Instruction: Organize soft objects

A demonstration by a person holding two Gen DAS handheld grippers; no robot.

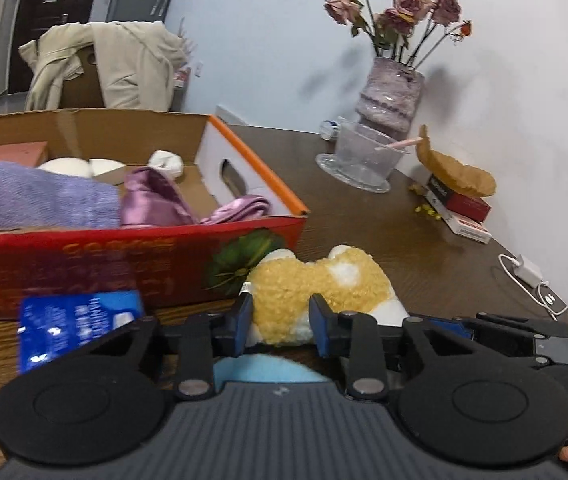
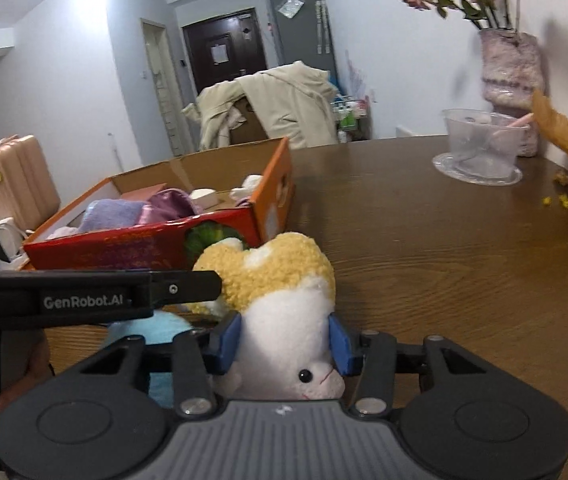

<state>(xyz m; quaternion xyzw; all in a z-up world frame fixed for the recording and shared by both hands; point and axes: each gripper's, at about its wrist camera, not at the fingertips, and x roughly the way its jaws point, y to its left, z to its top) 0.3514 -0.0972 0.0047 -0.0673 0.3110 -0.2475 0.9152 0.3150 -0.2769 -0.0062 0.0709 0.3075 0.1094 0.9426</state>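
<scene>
Now, through my left wrist view, my left gripper [image 1: 280, 320] has its blue pads pressed into the curly yellow end of the plush [image 1: 316, 284], gripping it. The toy is nubbly yellow fleece with smooth white patches, lying on the wood-grain table [image 1: 424, 240] just at the red box [image 1: 131, 256], near its corner printed with a green leafy picture. Yellow lettering on the box front is too blurred to read. At ten o'clock inside the cardboard lie a purple towel [image 1: 35, 200] and shiny pink satin [image 1: 155, 196]. A glossy blue packet [image 1: 79, 324] at nine o'clock carries white writing I cannot read. At one o'clock stands a ribbed vase [image 1: 390, 98] of dried roses.

From my right wrist view, my right gripper [image 2: 284, 342] clamps the plush [image 2: 284, 280] around its white part, just behind the face with a black bead eye at six o'clock. Its long axis runs from me toward twelve o'clock, face toward the camera. The left gripper [image 2: 203, 284] reaches in from nine o'clock, marked "GenRobot.AI", touching the yellow end. The box [image 2: 155, 240] sits at ten o'clock.
</scene>
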